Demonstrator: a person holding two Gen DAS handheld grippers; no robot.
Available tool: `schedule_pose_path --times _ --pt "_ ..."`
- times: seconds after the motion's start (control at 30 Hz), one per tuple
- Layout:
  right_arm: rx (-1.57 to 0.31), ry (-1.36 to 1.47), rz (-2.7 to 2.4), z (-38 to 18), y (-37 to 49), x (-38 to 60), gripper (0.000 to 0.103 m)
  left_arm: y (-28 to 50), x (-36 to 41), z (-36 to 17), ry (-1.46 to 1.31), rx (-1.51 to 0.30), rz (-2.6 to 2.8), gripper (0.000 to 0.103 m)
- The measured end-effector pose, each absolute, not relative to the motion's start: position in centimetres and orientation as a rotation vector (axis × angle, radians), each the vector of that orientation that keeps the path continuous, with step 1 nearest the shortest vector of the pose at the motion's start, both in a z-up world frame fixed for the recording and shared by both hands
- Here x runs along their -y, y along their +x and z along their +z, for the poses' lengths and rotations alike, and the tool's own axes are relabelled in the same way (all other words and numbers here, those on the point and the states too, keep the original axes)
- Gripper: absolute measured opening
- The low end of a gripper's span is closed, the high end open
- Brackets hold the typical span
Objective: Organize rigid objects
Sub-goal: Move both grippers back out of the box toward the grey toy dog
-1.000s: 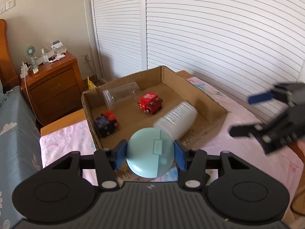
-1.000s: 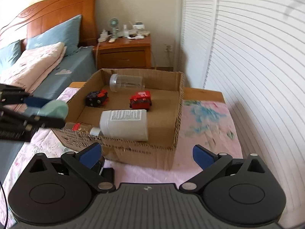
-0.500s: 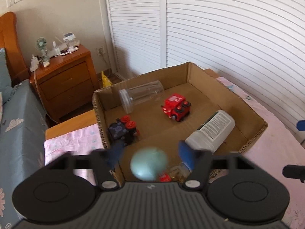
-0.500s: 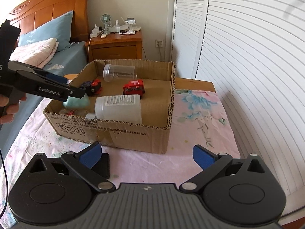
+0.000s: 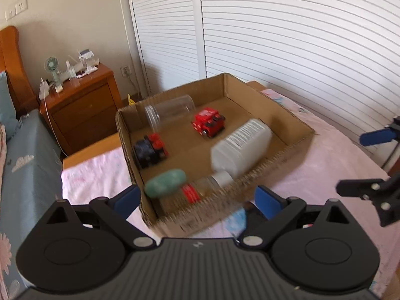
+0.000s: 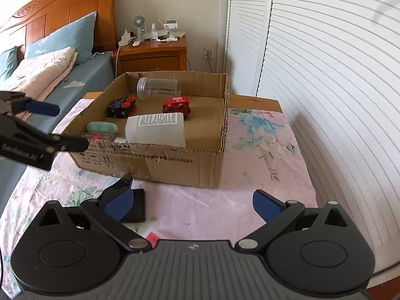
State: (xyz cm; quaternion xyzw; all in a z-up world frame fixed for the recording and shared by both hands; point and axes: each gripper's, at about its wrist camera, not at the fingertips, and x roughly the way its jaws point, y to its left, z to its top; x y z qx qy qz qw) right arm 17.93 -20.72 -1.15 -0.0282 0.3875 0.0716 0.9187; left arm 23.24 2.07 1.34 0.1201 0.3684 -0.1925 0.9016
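Observation:
A cardboard box [image 6: 175,158] on the pink cloth holds a mint green oval case [image 5: 166,183], a white bottle [image 5: 240,147] lying down, a clear jar [image 5: 170,113], a red toy car [image 5: 208,124], a dark toy car [image 5: 150,150] and a small red-capped jar [image 5: 192,192]. My left gripper [image 5: 197,198] is open and empty just before the box's near corner; it also shows in the right wrist view [image 6: 57,127]. My right gripper [image 6: 192,203] is open and empty above the cloth. A flat black object [image 6: 136,205] lies by its left finger.
A wooden nightstand [image 6: 152,53] with a small fan and clutter stands behind the box. A bed with blue and pink pillows [image 6: 50,57] lies to the left. White louvered closet doors [image 6: 325,75] run along the right.
My left gripper opened and let go of the mint green case, which now lies in the box's near corner. The left gripper pulled back from the box. The right gripper stayed open.

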Motion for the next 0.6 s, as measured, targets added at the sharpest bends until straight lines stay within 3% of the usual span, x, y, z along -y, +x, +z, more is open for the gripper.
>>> schedule_pose_path --times 0.6 --pt "-0.773 -0.014 0.173 -1.6 14.0 22.4 0.103 15.1 -0.6 2.5 0.172 -0.776 -0.366 0.099"
